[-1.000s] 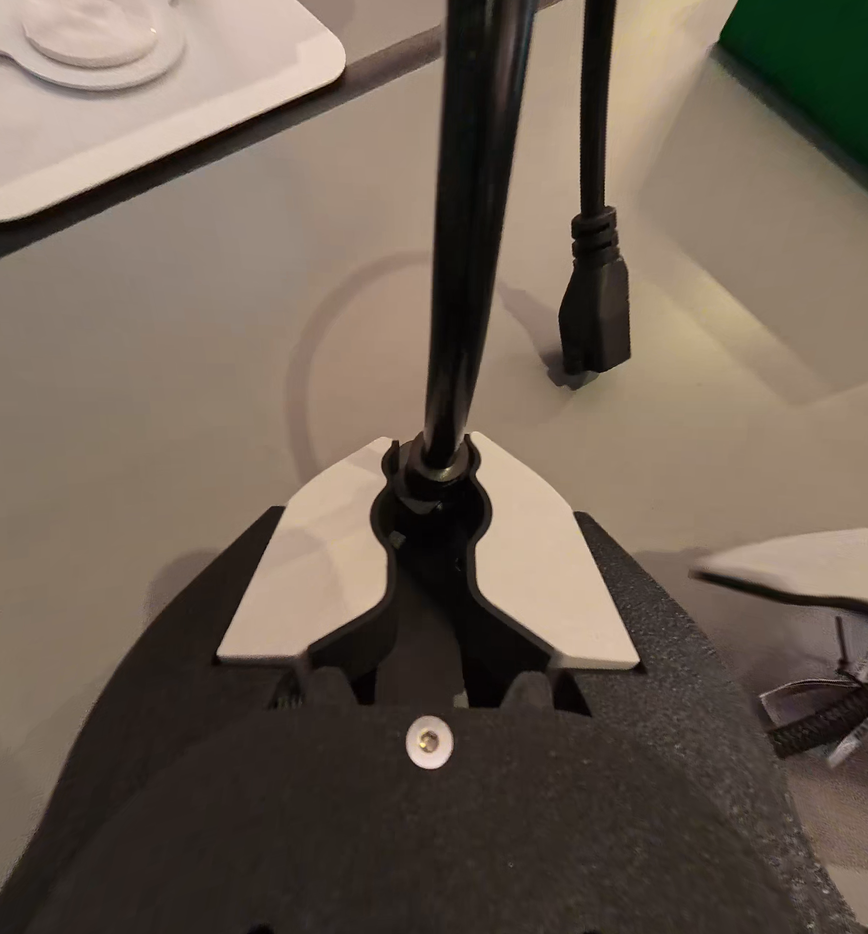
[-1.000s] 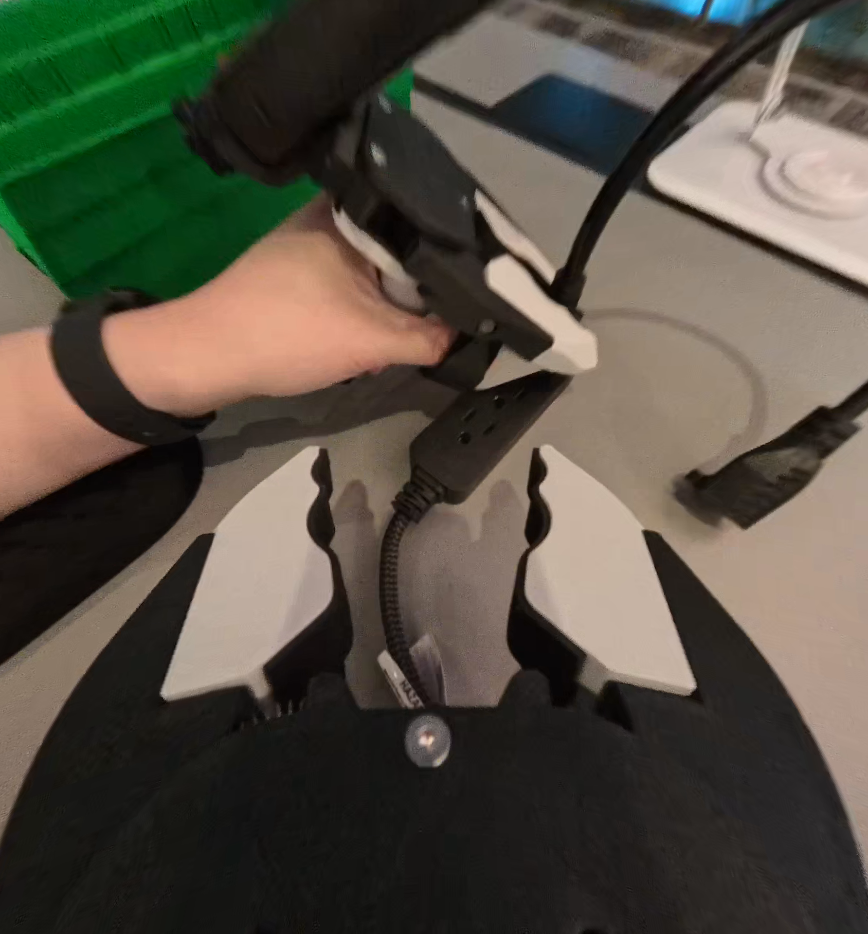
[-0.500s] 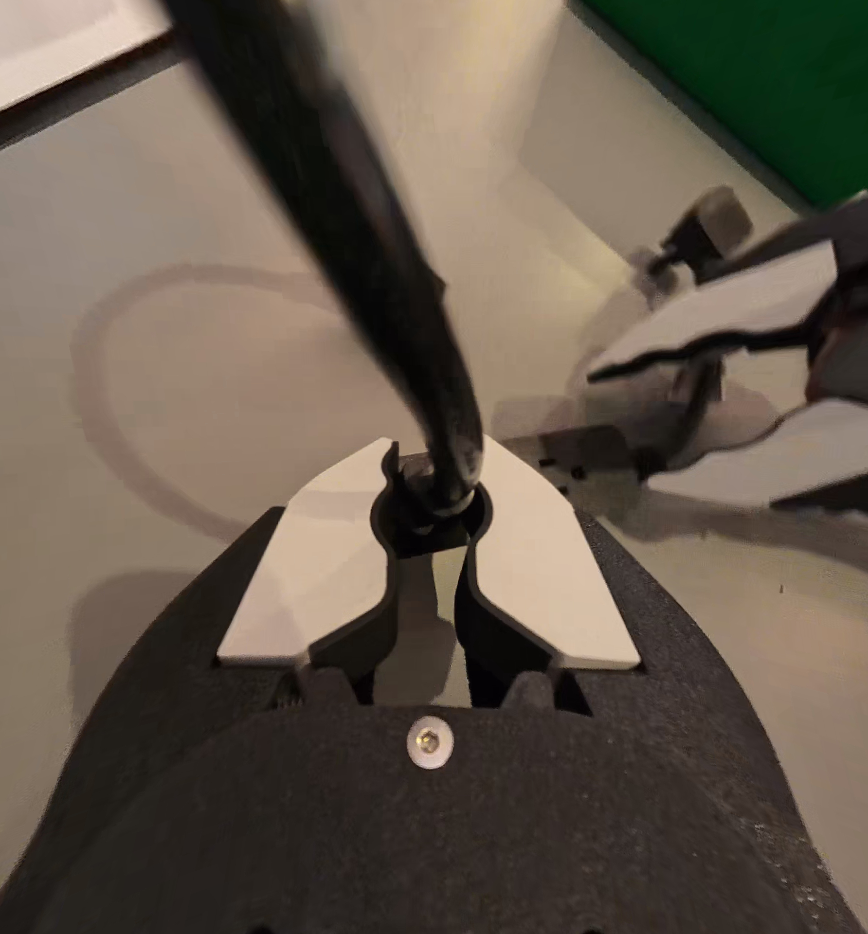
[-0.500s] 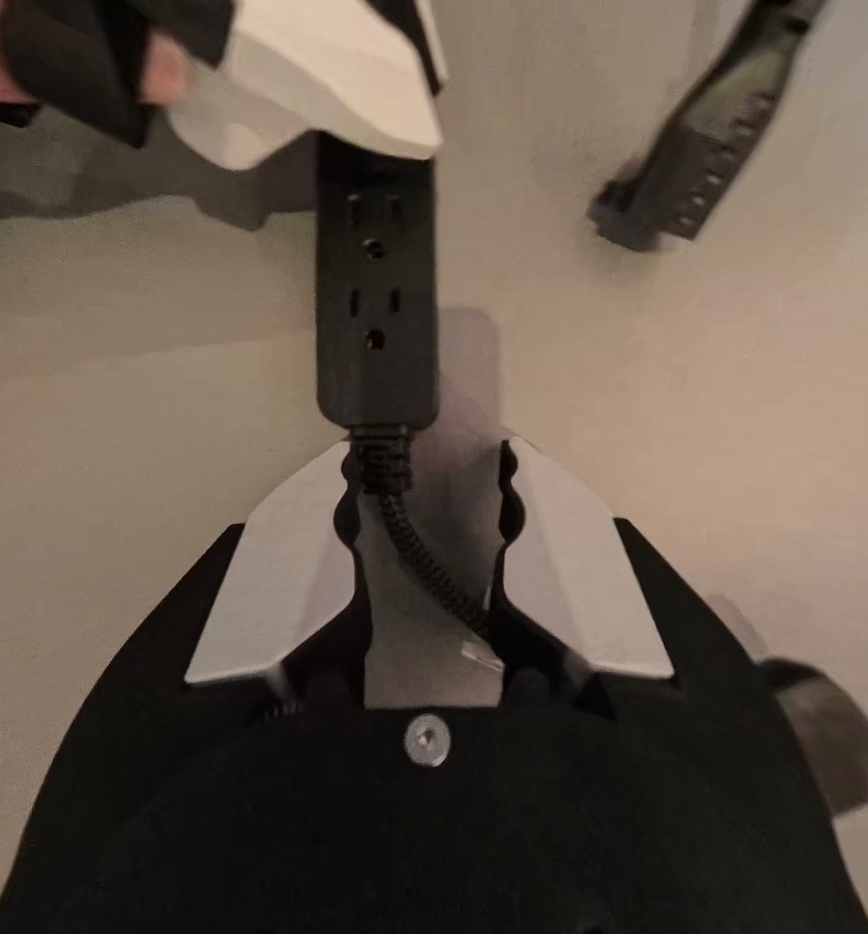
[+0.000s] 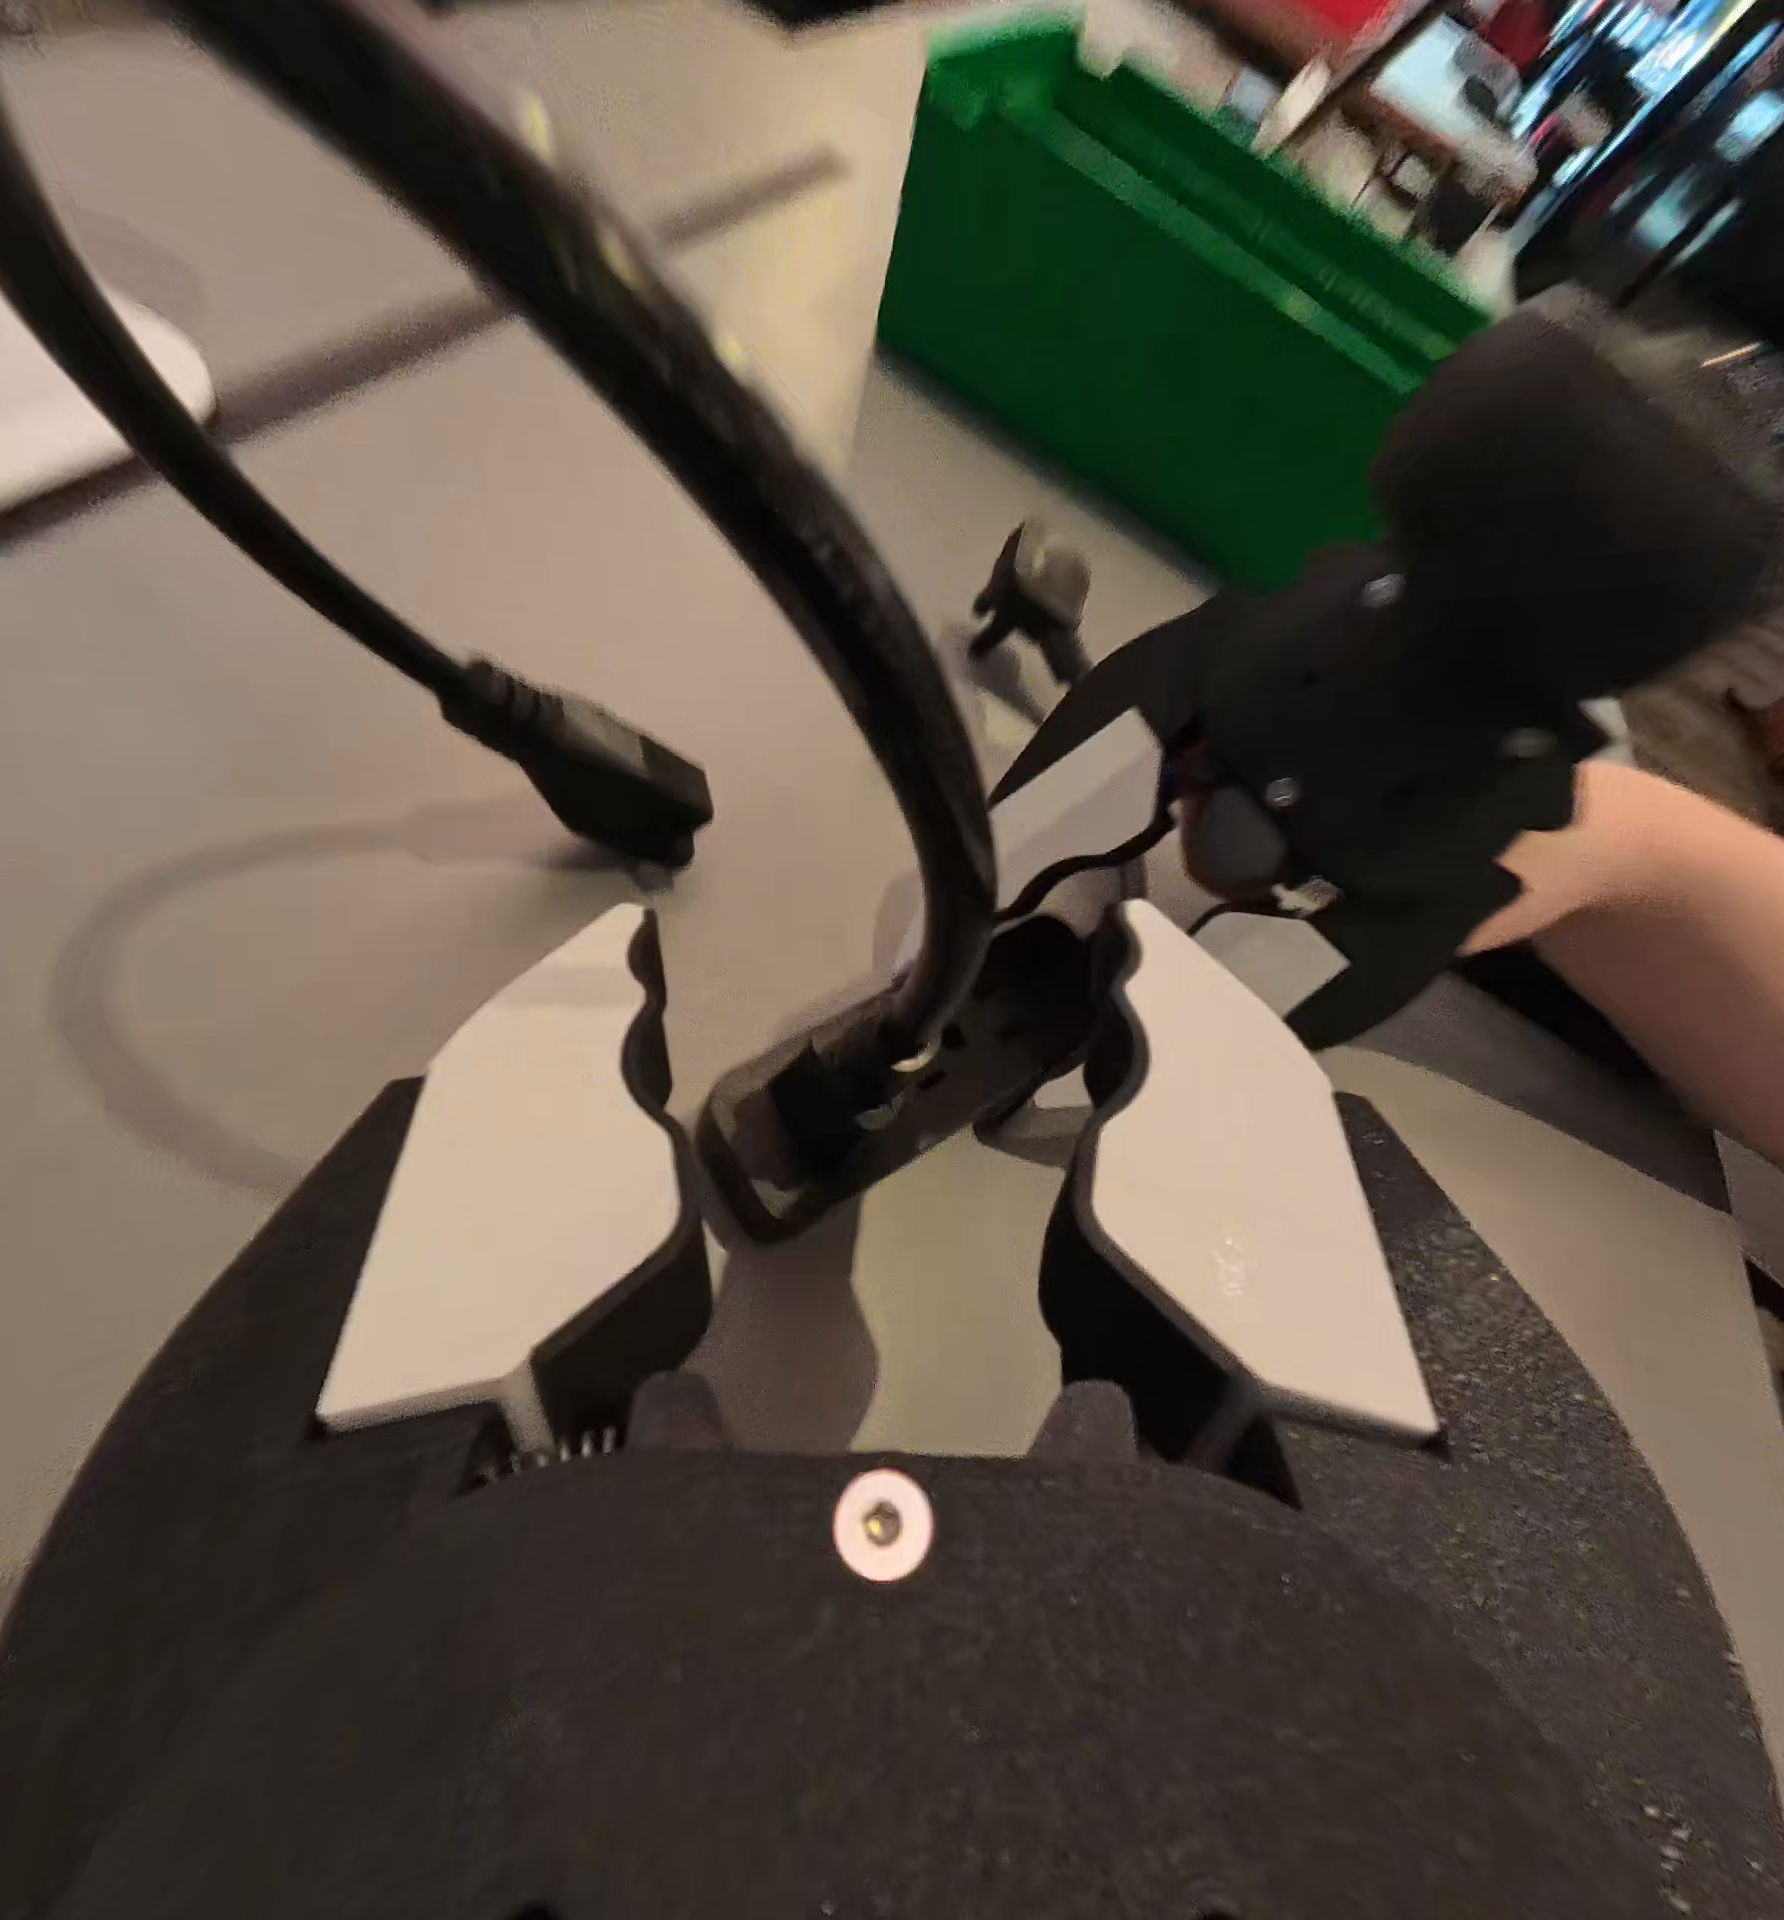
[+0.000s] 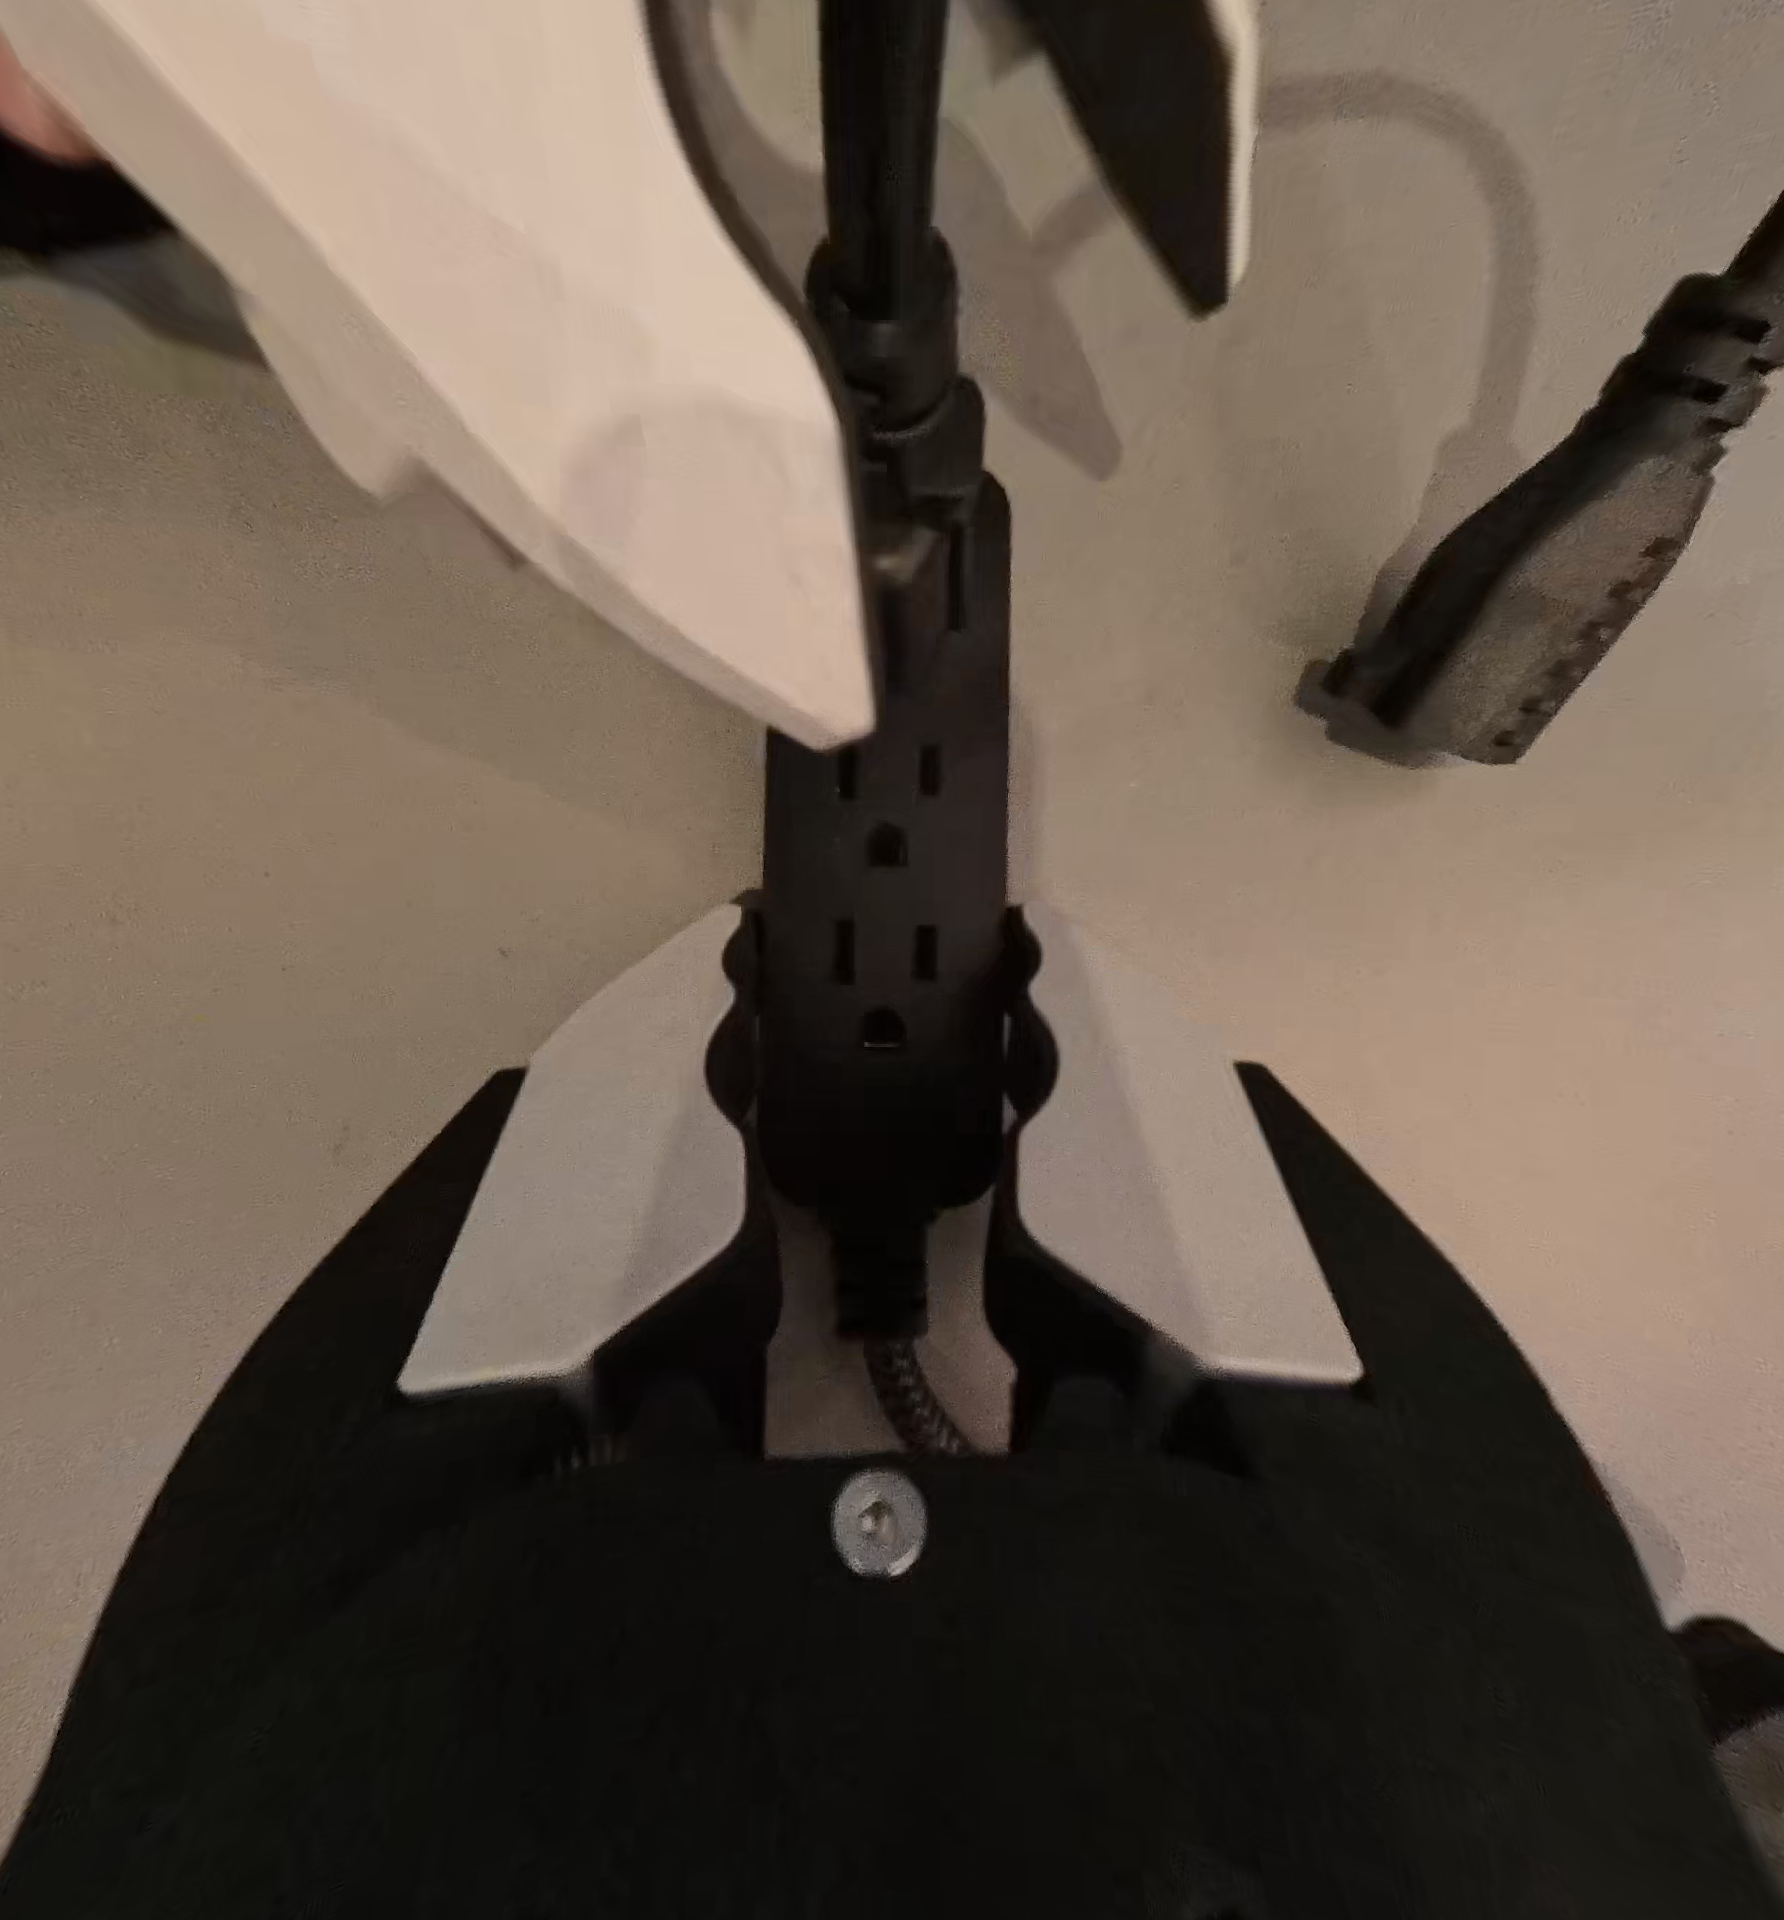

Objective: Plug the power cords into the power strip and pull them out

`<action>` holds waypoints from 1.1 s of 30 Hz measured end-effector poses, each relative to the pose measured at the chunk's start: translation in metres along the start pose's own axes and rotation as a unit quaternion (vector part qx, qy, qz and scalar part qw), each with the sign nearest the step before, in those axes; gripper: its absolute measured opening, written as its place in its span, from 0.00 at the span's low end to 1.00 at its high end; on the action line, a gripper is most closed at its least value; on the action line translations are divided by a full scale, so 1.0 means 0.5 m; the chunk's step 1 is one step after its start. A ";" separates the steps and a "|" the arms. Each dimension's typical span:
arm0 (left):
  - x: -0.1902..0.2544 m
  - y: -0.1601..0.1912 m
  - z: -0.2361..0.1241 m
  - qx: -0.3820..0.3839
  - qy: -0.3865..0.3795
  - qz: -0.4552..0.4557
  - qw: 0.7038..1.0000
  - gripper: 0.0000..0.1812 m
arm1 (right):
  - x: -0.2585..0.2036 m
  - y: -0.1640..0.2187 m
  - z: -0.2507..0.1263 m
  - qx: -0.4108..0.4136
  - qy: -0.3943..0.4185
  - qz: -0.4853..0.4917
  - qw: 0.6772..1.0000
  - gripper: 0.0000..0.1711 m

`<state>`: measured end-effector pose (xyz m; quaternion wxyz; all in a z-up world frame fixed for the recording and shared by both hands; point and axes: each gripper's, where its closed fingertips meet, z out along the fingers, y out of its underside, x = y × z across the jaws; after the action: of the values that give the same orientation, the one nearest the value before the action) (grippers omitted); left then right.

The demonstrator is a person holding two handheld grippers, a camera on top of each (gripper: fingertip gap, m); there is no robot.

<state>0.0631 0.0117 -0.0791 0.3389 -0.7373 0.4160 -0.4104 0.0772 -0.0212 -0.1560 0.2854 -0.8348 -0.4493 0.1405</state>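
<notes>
A black power strip [image 6: 883, 831] lies on the grey table [image 6: 244, 935]. My right gripper [image 6: 883, 925] is shut on its near end, by the braided cable. One black power cord's plug [image 6: 898, 416] stands in the strip's far outlet. My left gripper [image 5: 888, 920] is open, its fingers [image 6: 555, 416] on either side of that plug and apart from it. The strip [image 5: 846, 1122] and the plugged-in cord [image 5: 763, 499] show between them in the left wrist view. A second cord's plug [image 5: 597, 769] lies loose on the table, to the right in the right wrist view [image 6: 1542, 582].
A green crate [image 5: 1127, 312] stands at the back right. A white pad [image 5: 15, 416] lies at the far left. A person's forearm [image 5: 1646, 987] reaches in from the right behind the right gripper's fingers [image 5: 1085, 821]. Tip to tip, the grippers are about 9 cm apart.
My left gripper has opened and let go of the cord's plug, which now stands in the strip. My right gripper has moved forward and shut on the strip's near end.
</notes>
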 end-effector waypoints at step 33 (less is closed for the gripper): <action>0.040 0.156 0.082 -0.169 0.053 0.233 0.956 0.26 | -0.011 0.013 -0.055 0.127 -0.129 -0.104 0.978 0.29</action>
<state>0.0795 -0.0327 -0.1562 0.2729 -0.6433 0.6573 -0.2822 0.0920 -0.0384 -0.1381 0.3423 -0.7150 -0.5453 0.2724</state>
